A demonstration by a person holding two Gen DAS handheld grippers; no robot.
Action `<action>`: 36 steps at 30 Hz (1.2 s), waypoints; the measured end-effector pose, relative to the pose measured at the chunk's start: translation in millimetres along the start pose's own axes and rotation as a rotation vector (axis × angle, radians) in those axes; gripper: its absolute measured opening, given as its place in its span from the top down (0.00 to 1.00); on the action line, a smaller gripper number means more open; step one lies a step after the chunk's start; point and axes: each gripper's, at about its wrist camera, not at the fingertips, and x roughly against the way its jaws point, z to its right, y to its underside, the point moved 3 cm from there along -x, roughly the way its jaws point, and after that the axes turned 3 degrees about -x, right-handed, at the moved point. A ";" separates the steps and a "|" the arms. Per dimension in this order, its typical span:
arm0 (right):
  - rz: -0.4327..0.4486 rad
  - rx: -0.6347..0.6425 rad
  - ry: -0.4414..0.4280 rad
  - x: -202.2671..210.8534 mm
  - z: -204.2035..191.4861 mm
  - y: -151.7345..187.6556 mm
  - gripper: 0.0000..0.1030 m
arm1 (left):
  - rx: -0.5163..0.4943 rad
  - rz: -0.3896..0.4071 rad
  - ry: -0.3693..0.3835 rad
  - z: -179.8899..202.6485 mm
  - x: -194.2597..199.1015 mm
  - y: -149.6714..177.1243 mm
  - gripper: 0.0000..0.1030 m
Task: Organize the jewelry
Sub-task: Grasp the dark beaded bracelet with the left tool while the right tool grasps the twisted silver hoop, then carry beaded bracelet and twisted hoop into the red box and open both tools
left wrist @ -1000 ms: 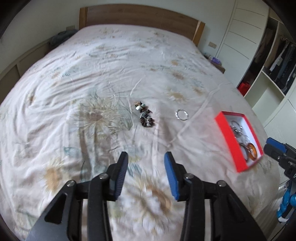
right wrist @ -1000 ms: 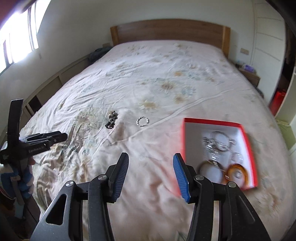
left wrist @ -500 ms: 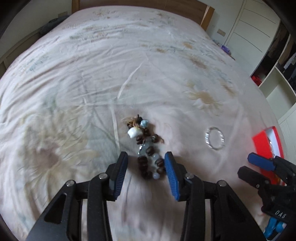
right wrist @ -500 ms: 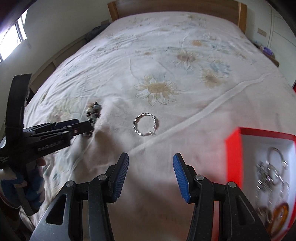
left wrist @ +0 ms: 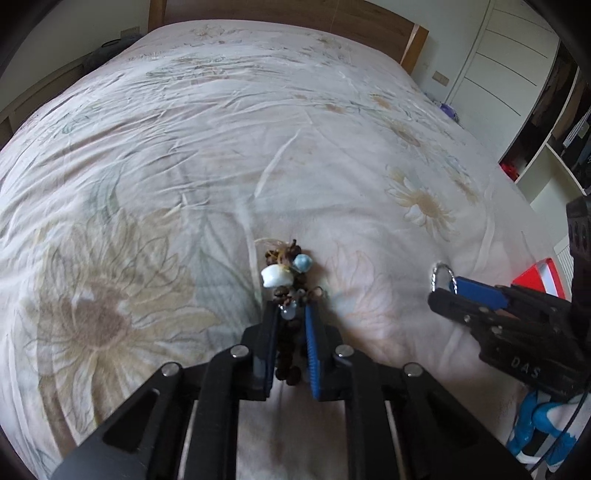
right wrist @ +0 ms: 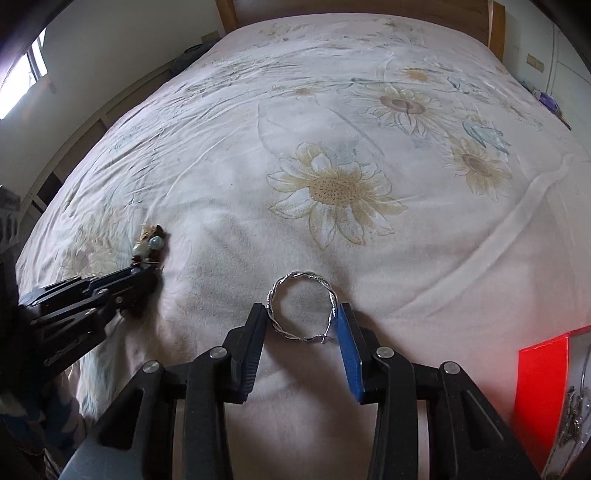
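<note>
My left gripper (left wrist: 290, 314) just closed, clamped on the beaded bracelet (left wrist: 286, 273) mid-bed (left wrist: 184, 147), my right gripper (right wrist: 301, 321) closing, touching the silver ring (right wrist: 301, 306), red box (right wrist: 541, 384) at the bed's right edge

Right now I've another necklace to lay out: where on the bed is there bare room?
The whole quilt from the headboard down to the beaded bracelet and silver ring is bare. It is crowded near the foot: left gripper, right gripper and red box.
</note>
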 end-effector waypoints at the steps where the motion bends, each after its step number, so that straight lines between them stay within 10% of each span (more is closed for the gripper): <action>1: 0.002 -0.002 -0.002 1.7 0.5 1.0 0.63 | 0.002 0.001 0.000 -0.2 2.1 1.1 0.87; 20: 0.162 -0.039 -0.007 157.4 10.8 45.4 0.63 | -0.053 0.095 -0.009 45.9 127.9 23.1 0.88; 36: 0.202 -0.170 0.172 229.0 168.1 95.0 0.63 | -0.260 0.081 0.168 245.8 112.2 9.0 0.88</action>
